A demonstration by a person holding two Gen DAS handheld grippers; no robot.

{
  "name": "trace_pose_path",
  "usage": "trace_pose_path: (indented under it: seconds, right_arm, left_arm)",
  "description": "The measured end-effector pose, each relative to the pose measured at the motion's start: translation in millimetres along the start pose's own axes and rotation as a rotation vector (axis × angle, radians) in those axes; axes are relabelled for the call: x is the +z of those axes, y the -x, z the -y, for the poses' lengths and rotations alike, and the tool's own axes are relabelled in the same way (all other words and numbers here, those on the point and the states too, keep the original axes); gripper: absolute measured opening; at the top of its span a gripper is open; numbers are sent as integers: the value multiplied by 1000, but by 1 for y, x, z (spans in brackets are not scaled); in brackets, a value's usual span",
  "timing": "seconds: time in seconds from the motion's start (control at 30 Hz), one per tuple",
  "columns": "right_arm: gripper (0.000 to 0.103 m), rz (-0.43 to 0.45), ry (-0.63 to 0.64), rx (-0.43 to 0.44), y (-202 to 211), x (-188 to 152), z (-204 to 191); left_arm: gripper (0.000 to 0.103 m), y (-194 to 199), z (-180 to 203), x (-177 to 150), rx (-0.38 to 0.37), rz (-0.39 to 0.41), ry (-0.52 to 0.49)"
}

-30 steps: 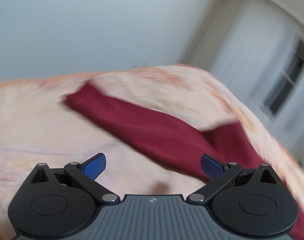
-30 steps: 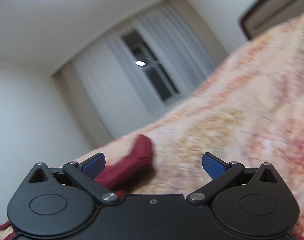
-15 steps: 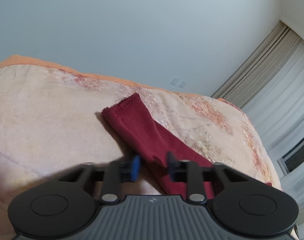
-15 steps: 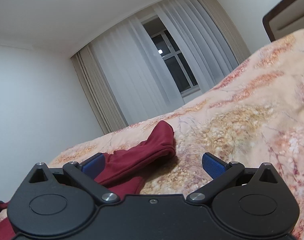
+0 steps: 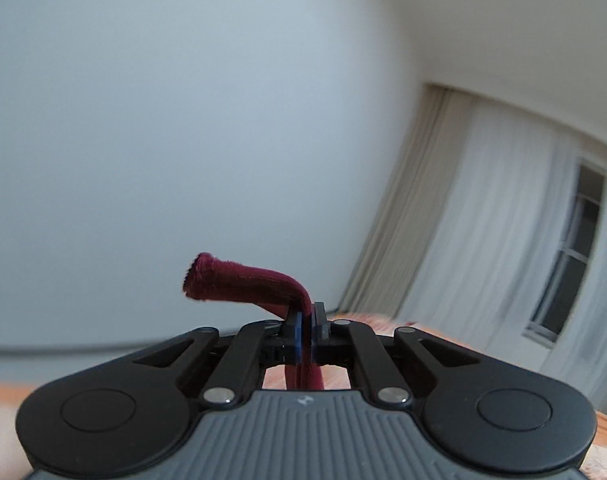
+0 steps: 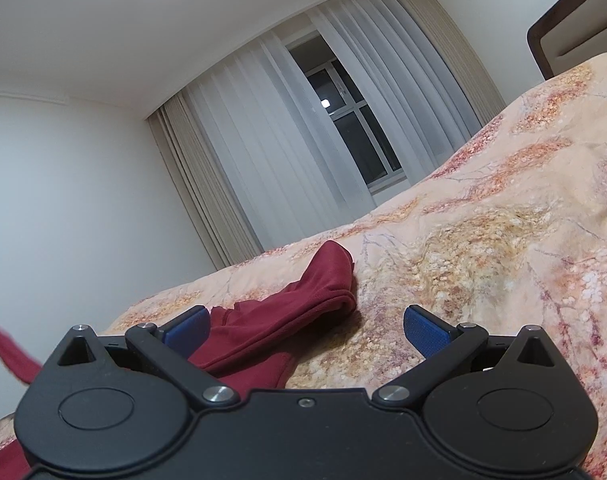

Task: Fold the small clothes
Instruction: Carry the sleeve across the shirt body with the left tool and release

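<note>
Left gripper clamped on maroon garment, right gripper open just behind it

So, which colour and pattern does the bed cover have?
The floral fabric bed cover is peach-orange with pinkish and yellow flower sprays, clearest in the right wrist view.

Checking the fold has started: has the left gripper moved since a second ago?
Yes. The left gripper, shut on the maroon sleeve, has risen: the bedspread has dropped low in its view, leaving mostly wall.
</note>
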State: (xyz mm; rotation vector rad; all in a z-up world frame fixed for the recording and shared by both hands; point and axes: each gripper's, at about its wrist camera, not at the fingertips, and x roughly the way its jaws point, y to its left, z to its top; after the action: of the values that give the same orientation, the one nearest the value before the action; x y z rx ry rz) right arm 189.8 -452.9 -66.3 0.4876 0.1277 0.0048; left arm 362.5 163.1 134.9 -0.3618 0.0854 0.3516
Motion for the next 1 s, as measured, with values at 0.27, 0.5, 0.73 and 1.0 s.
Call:
trace_pose_path:
  seconds: [0.27, 0.5, 0.73, 1.0]
  right_arm:
    - [103, 9, -12, 10, 3, 0, 1]
    - [103, 43, -54, -3, 11, 0, 7]
    - [103, 72, -101, -3, 17, 0, 15]
    - [103, 102, -179, -1, 22, 0, 29]
  left_arm:
    - [3, 28, 130, -9, -271, 44, -156]
    - [3, 56, 243, -81, -457, -16, -325]
    - [3, 82, 318, -186, -562, -163, -542]
    - [4, 105, 332, -276, -605, -343, -667]
